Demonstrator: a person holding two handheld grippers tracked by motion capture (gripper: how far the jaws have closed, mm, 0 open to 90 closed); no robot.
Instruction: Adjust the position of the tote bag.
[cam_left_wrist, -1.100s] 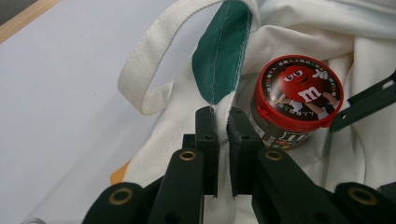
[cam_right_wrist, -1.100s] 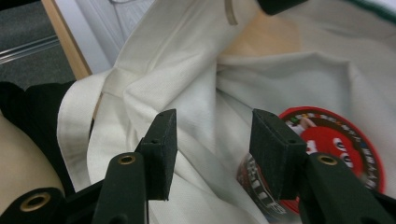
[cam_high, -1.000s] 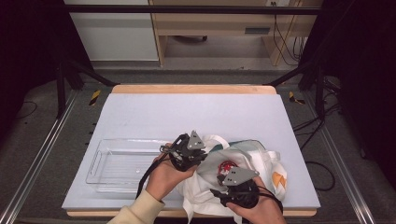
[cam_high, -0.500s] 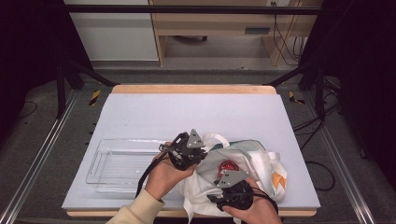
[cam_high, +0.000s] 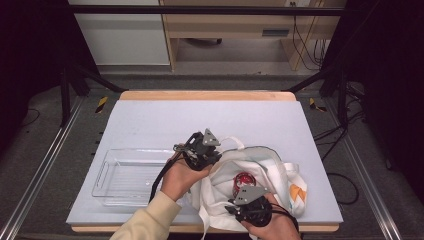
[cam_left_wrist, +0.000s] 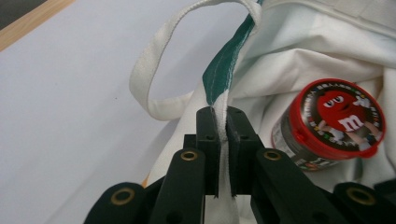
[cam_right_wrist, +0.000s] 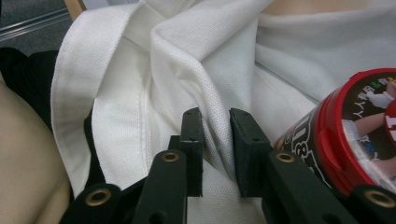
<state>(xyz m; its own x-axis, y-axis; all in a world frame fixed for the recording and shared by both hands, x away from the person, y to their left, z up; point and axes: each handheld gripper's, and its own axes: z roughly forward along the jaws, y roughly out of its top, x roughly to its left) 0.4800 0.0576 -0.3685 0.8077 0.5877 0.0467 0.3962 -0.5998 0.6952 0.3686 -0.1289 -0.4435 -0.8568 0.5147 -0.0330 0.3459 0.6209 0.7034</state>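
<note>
Left jaws: pressed together on the hem of the white tote bag (cam_left_wrist: 299, 42), pinching the cloth where its dark green trim (cam_left_wrist: 223, 70) begins; the left gripper (cam_left_wrist: 223, 116) has the fabric running straight up between its pads.

Right jaws: they have just been closing and now stand narrow, with a raised fold of the bag's white cloth between them; the right gripper (cam_right_wrist: 215, 122) has the fold filling the gap, and the pads sit against it.

Bag handle: a white strap loop (cam_left_wrist: 154, 70) arches up and to the left of the left gripper's jaws, over the table top.

Candy tub: a round tub with a red lid (cam_left_wrist: 337, 116) lies inside the bag's mouth, just right of the left gripper's jaws, tilted so the printed lid faces up and toward the person; in the right gripper view it sits close beside the right jaw (cam_right_wrist: 355, 130).

Bag position: in the high view the bag (cam_high: 272, 167) lies on the near right part of the table, its long axis running from the left gripper (cam_high: 202, 147) toward the right edge, mouth opened toward the person, with the red lid (cam_high: 244, 180) in the middle.

Right hand: holds its gripper (cam_high: 250, 200) at the bag's near edge.

Tray: a clear plastic tray (cam_high: 107, 182) rests left of the bag, on the pale mat (cam_high: 200, 115).
</note>
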